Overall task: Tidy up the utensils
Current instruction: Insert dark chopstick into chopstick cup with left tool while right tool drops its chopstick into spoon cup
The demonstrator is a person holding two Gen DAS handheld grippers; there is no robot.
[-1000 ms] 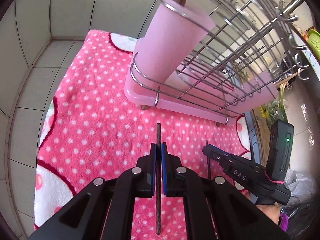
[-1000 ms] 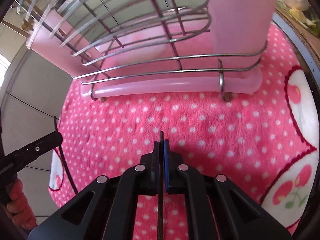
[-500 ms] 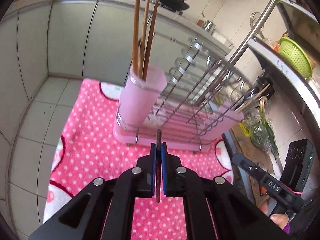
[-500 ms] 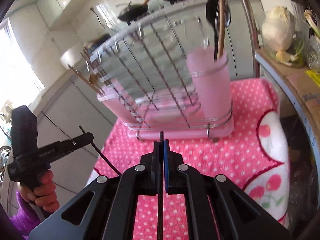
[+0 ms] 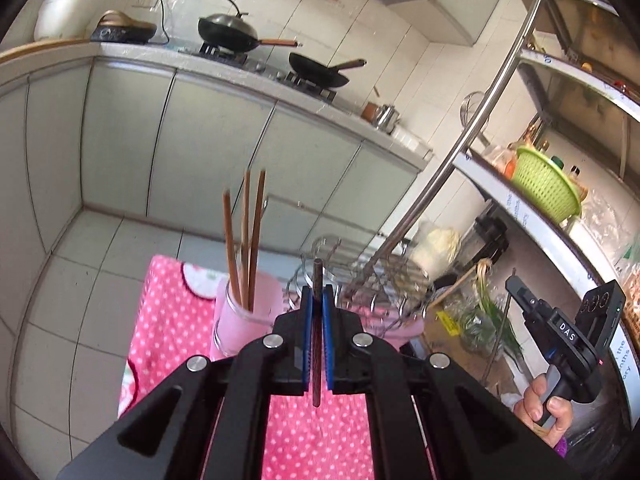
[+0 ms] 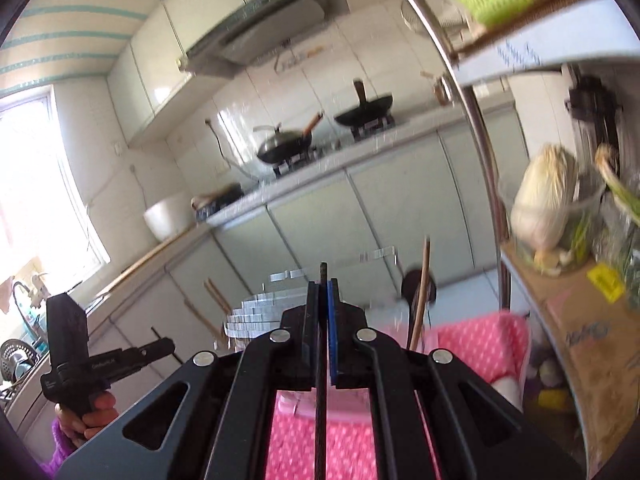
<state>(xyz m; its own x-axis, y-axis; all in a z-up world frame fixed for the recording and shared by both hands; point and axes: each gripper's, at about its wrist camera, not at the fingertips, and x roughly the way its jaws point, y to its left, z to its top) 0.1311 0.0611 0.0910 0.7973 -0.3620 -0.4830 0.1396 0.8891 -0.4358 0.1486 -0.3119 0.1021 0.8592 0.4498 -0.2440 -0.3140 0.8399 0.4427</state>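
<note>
While both grippers [image 5: 317, 295] [image 6: 322, 292] clamp chopsticks [image 5: 316, 344] [image 6: 320, 392], rack [image 5: 372, 276] below

Ahead of my left gripper [image 5: 317, 300] the air is open out to the far cabinets [image 5: 208, 152]. Below it, the pink cup [image 5: 244, 316] stands just left of my line, its three chopsticks [image 5: 245, 240] poking up as thin posts. The wire rack [image 5: 372, 280] crowds the near right. A slanted steel pole [image 5: 460, 148] cuts across the right side, with shelves [image 5: 532, 216] behind it closing that way off. My right gripper [image 6: 323, 304] has clear room on its left toward the counter [image 6: 320, 168]; a ladle [image 6: 418, 292] sticks up just to its right, and the pole [image 6: 476, 128] walls off the far right.
</note>
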